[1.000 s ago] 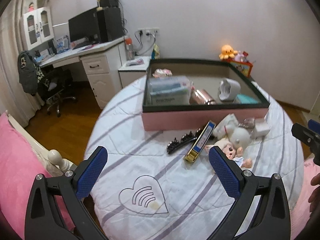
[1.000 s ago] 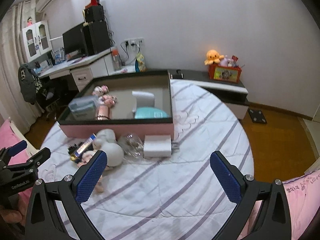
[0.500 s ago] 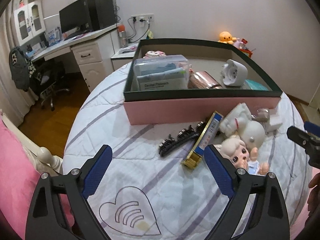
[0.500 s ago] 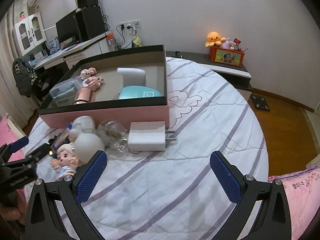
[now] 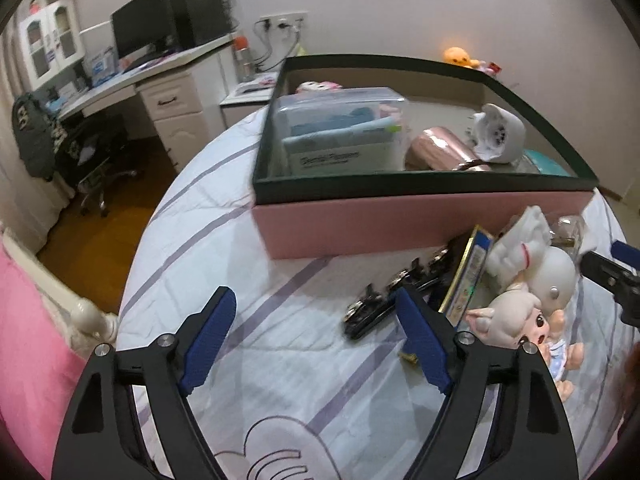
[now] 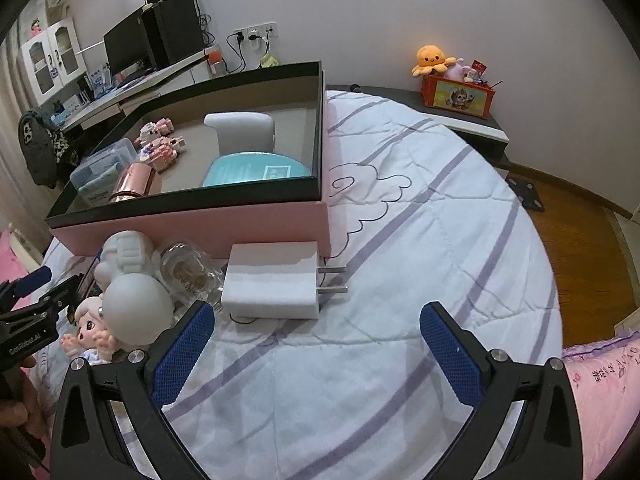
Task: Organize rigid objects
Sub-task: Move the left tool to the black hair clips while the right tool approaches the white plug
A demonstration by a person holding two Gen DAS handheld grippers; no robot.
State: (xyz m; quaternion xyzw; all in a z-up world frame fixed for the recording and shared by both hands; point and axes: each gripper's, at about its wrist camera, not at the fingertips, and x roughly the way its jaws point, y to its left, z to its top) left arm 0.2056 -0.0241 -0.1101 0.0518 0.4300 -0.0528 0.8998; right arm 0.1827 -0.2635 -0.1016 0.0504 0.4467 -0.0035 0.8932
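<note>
A pink box with a dark rim [image 5: 420,220] [image 6: 192,228] sits on the bed and holds a clear plastic case [image 5: 340,128], a rose-gold cylinder [image 5: 444,152], a white device [image 5: 498,134] and a teal item [image 6: 256,168]. In front of it lie black hair clips [image 5: 396,296], a blue-gold flat box [image 5: 466,276], a white figurine [image 5: 536,256] [image 6: 128,276], a doll [image 5: 528,328] [image 6: 92,332], a glass bottle [image 6: 188,272] and a white charger [image 6: 272,284]. My left gripper [image 5: 316,344] is open, just left of the clips. My right gripper [image 6: 316,360] is open, just before the charger.
The bed has a white quilt with purple stripes [image 6: 400,240]. A desk with a monitor [image 5: 152,40] and a chair [image 5: 96,160] stand at the left. A low shelf carries a red toy box [image 6: 456,92]. Pink bedding [image 5: 24,340] lies at the bed's edges.
Both grippers have moved forward and lower toward the objects in front of the box. Both stay open and empty.
</note>
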